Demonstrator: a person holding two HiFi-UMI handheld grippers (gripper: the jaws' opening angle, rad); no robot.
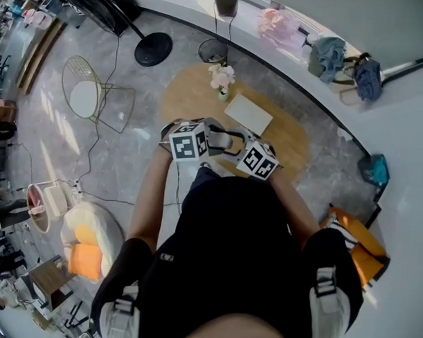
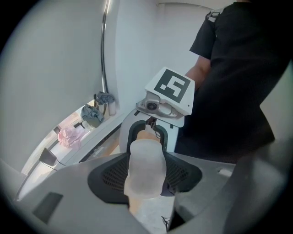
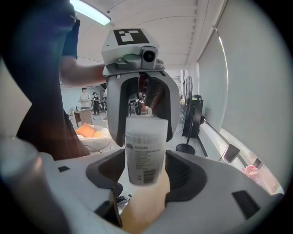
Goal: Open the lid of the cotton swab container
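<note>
Two tongs face each other before my chest, cotton swab container [image 3: 145,153] bridging them in air over near side of wooden table [image 1: 288,143]. Left tongs [image 2: 146,176] clenched on frosted end of container, pads pressing both sides. Right tongs [image 3: 146,177] released: jaws spread wide, labelled end with barcode standing between them, gap each side, pads not touching. White pad [image 1: 248,114] and flower vase [image 1: 222,81] sit further out on table.
</note>
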